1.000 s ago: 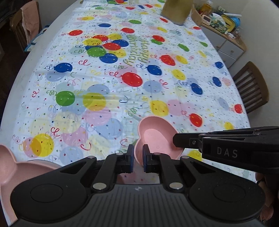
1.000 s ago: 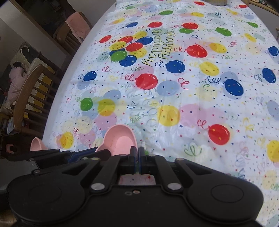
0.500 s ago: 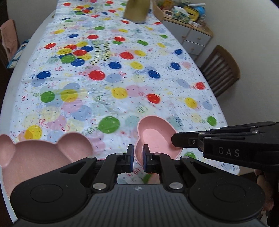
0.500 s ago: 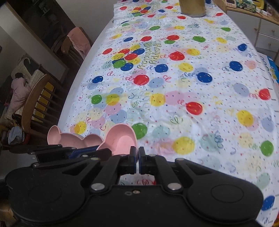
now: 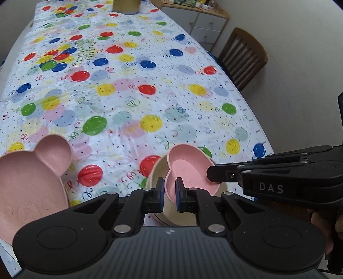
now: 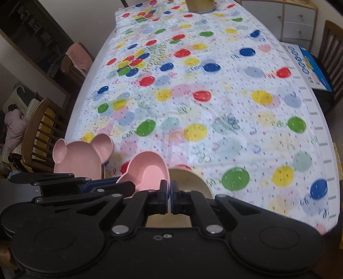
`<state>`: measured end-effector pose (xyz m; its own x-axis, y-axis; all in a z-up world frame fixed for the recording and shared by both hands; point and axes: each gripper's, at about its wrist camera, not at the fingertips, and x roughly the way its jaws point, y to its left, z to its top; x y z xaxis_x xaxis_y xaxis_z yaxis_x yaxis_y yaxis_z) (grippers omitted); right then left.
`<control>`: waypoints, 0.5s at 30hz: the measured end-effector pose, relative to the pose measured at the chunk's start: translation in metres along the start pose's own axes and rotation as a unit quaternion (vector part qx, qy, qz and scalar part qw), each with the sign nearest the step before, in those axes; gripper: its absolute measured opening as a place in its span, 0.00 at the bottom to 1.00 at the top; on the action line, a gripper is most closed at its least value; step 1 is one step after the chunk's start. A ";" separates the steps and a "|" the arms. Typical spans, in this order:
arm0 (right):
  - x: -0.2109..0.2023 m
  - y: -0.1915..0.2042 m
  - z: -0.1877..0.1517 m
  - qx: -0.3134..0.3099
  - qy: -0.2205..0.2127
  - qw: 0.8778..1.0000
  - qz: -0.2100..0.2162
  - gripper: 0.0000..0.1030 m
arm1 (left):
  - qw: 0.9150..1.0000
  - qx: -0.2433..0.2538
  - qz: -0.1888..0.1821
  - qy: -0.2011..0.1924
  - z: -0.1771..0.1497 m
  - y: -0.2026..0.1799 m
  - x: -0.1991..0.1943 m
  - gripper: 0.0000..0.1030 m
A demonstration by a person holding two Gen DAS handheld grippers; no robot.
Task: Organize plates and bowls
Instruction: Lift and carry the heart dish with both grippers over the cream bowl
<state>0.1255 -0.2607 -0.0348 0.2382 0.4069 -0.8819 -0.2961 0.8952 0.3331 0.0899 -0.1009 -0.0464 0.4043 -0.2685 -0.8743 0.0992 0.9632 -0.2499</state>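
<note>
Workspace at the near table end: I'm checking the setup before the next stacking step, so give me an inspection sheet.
Surface: table under a balloon-print cloth.
Job's things: pink heart-shaped bowl held over a beige bowl; pink bear-shaped plate on the cloth beside them.
Clutter: a tan container at the far end.
Grippers: left gripper shut on the heart bowl's near rim; right gripper shut on its opposite rim.
Cables: nothing seen.
Surroundings: wooden chair and white drawer unit on one side; another chair on the other.
</note>
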 end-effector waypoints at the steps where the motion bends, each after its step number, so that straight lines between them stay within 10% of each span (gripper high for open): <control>1: 0.001 -0.003 -0.004 0.004 0.002 1.000 -0.004 0.01 | 1.000 0.004 0.002 0.002 -0.002 -0.003 0.003 0.09; 15: 0.027 -0.019 -0.030 0.023 0.007 0.999 -0.030 0.02 | 0.999 0.036 0.021 0.030 -0.014 -0.011 0.038 0.09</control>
<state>0.1095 -0.2725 -0.0748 0.2410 0.3503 -0.9051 -0.2381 0.9254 0.2948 0.0914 -0.1216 -0.0829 0.3549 -0.2262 -0.9072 0.1484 0.9716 -0.1842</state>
